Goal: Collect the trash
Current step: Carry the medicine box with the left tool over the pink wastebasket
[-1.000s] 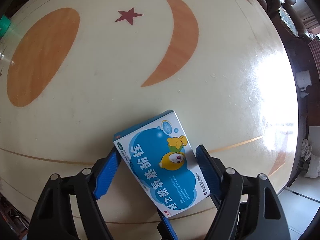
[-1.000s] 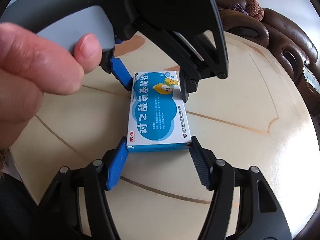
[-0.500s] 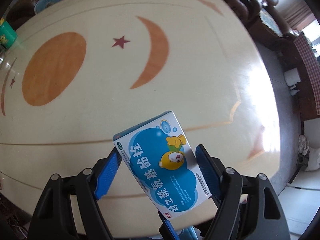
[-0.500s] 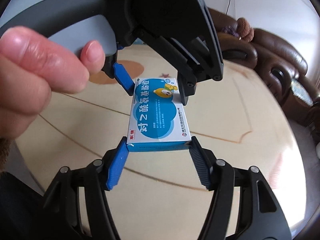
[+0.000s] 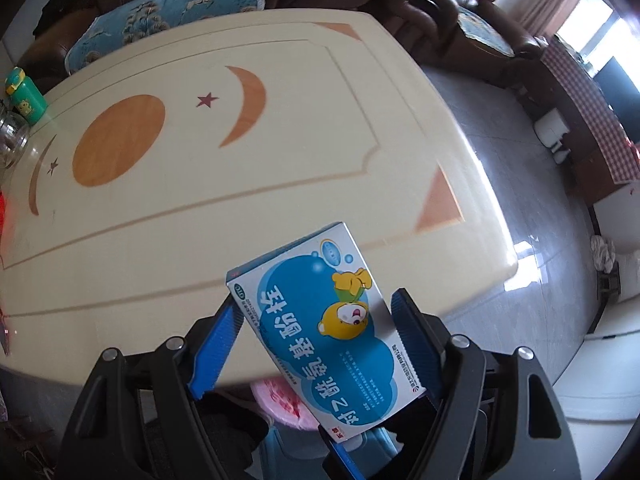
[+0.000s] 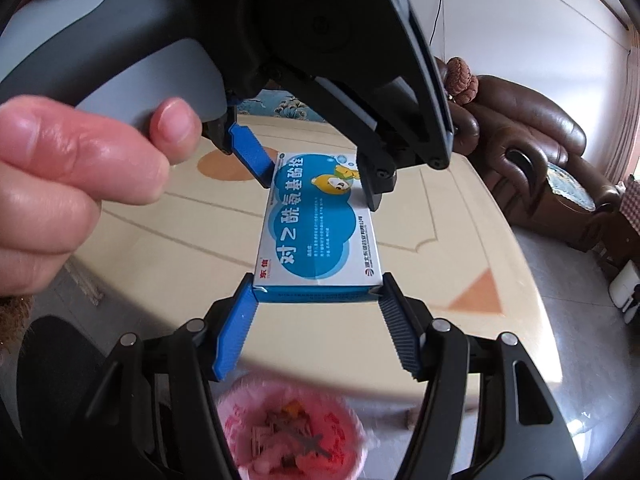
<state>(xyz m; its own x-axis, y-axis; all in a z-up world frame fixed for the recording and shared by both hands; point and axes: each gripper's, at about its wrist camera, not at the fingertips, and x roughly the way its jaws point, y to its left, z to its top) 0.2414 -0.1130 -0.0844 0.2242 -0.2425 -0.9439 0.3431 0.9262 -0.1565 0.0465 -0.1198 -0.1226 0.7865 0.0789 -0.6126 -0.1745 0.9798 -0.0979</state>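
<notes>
A blue-and-white medicine box [image 5: 320,332] with a yellow cartoon bear hangs in the air above the table's near edge. Both grippers hold it. My left gripper [image 5: 316,304] is shut on the box's bear end, its blue pads pressed to both long sides. In the right wrist view my right gripper [image 6: 317,286] is shut on the box [image 6: 316,232] at its near end, and the left gripper [image 6: 318,188] clamps the far end from above. A person's hand [image 6: 60,184] holds the left gripper. A pink-lined trash bin [image 6: 288,432] with scraps inside stands below the box.
The cream table [image 5: 280,140] has orange moon and star inlays. A green bottle [image 5: 24,96] and a glass jar [image 5: 12,140] stand at its far left. Brown leather sofas [image 6: 540,152] ring the table. Shiny tiled floor [image 5: 500,152] lies to the right.
Both grippers rose with the box off the table and drew back past its near edge. The pink bin has come into view underneath.
</notes>
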